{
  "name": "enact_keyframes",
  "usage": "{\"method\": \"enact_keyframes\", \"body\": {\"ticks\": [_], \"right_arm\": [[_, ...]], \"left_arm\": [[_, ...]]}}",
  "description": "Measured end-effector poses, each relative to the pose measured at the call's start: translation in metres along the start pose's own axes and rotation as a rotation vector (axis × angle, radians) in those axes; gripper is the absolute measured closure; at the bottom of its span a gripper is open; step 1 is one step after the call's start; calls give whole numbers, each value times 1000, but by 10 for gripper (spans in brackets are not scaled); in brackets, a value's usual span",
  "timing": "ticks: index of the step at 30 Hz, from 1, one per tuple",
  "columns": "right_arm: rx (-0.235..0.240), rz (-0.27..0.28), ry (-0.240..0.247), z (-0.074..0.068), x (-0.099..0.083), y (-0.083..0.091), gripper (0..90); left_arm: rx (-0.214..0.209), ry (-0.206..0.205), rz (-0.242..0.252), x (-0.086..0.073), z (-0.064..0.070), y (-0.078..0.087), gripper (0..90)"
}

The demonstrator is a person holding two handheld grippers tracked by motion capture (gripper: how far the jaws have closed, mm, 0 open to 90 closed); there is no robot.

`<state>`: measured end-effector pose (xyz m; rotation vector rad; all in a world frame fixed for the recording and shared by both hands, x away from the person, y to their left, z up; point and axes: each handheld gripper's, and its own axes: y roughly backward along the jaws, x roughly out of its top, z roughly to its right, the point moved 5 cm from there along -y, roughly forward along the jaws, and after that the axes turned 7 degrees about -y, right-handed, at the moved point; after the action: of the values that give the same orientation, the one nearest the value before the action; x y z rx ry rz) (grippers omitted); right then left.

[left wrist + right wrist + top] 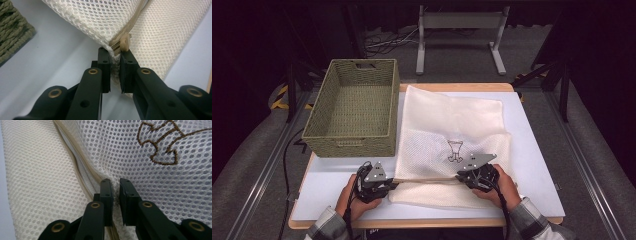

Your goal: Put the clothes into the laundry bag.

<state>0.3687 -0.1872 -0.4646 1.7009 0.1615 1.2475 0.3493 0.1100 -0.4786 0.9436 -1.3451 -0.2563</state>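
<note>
A cream mesh laundry bag (pixel 447 130) with a brown embroidered figure (pixel 455 150) lies flat on the white table. Its zipper runs along the near side. My left gripper (pixel 388 185) is shut on the bag's near left corner (pixel 113 53), right beside the tan zipper pull (pixel 125 42). My right gripper (pixel 463 176) is shut on the mesh edge (pixel 115 187) by the zipper, just below the embroidery (pixel 160 142). A hand holds each gripper at the table's front edge.
An empty olive woven basket (pixel 352 107) stands on the left half of the table, touching the bag's left side; its corner (pixel 13 30) appears in the left gripper view. A grey metal stand (pixel 459 35) is on the floor beyond the table.
</note>
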Motion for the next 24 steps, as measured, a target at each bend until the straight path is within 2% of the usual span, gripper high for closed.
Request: {"method": "enact_keyframes", "body": {"ticks": [3, 6, 15, 18, 21, 24], "right_arm": [[4, 9, 3, -1, 2, 1, 787], [-2, 55, 33, -4, 7, 7, 738], [-4, 179, 30, -7, 20, 23, 617], [-6, 203, 14, -7, 23, 27, 559], [-2, 215, 16, -8, 25, 28, 538], [2, 223, 35, -13, 28, 26, 473]], "left_arm": [[-1, 0, 4, 0, -1, 1, 816], [-2, 5, 10, 0, -2, 1, 815], [-2, 4, 11, 0, -2, 1, 817], [-1, 7, 14, -1, -2, 1, 815], [0, 7, 14, -1, -2, 1, 815], [0, 7, 13, -2, -1, 2, 815]]}}
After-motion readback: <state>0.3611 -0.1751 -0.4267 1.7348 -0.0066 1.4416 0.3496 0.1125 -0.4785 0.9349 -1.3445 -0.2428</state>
